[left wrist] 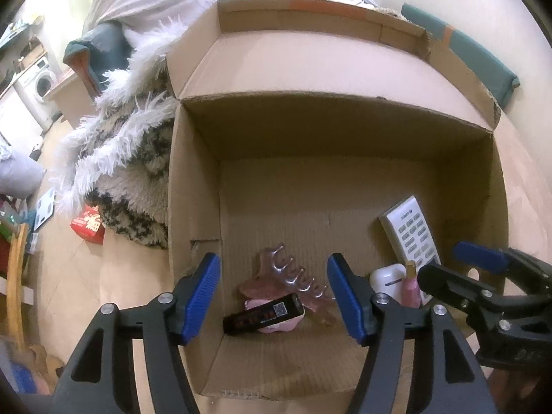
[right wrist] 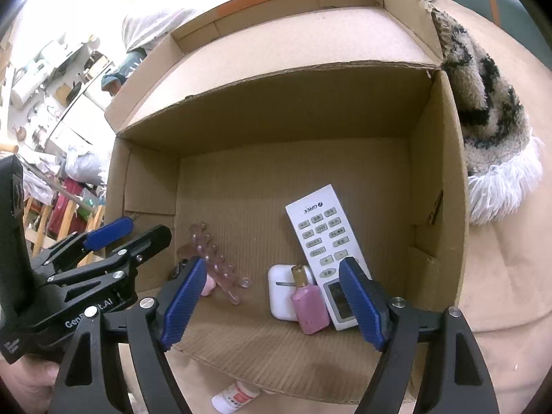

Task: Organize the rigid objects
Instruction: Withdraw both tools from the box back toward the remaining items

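Cardboard box holds the light, stiff remote and small pink bottle, best pinched across narrow sides; left gripper and right gripper hover spread, empty.

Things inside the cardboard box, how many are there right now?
6: black stick on a pink item, pink comb on the left; earbud case, pink bottle, white remote on the right. Fingers may hide more.

One remote, one box, two bottles.
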Demonstrator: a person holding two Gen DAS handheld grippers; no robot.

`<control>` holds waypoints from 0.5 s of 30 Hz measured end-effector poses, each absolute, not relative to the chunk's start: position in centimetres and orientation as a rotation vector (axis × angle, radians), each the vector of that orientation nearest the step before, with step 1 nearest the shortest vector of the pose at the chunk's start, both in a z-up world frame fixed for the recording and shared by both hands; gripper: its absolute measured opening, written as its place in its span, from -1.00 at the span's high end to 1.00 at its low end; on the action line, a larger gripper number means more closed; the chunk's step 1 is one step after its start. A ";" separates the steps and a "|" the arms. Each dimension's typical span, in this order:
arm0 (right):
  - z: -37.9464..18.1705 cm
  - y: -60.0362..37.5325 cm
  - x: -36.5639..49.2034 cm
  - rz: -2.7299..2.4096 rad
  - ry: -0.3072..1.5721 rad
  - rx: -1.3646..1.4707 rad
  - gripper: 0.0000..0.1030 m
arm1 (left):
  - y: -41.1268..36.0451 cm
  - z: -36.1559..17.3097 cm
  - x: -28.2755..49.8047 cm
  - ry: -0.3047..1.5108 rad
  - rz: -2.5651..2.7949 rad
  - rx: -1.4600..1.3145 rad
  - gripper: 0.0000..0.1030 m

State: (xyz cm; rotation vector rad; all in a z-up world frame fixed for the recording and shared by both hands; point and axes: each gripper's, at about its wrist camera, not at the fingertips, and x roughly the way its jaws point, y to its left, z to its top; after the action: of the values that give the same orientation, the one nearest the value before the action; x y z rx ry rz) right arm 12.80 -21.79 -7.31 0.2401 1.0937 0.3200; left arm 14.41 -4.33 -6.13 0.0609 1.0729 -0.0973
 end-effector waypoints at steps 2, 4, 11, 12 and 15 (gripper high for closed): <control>-7.1 -21.8 12.7 0.319 1.092 0.245 -0.63 | -4.2 -6.2 14.5 1.080 -0.098 0.052 -0.20; -7.0 -21.9 12.6 0.315 1.090 0.248 -0.65 | -4.2 -6.1 14.5 1.086 -0.101 0.040 -0.20; -5.9 -22.4 12.1 0.306 1.055 0.273 -0.81 | -3.6 -4.4 14.5 1.061 -0.105 0.018 -0.20; -5.7 -22.6 12.0 0.304 1.052 0.280 -0.81 | -3.6 -4.1 14.4 1.058 -0.106 0.015 -0.20; -5.3 -23.0 11.4 0.299 1.043 0.290 -0.81 | -3.0 -3.1 14.1 1.055 -0.108 -0.013 -0.20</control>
State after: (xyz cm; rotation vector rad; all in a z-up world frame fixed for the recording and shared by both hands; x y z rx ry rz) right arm 11.40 -23.05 -5.28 0.2896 1.0431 0.2991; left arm 14.08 -3.04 -3.10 -0.0125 1.0554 -0.1085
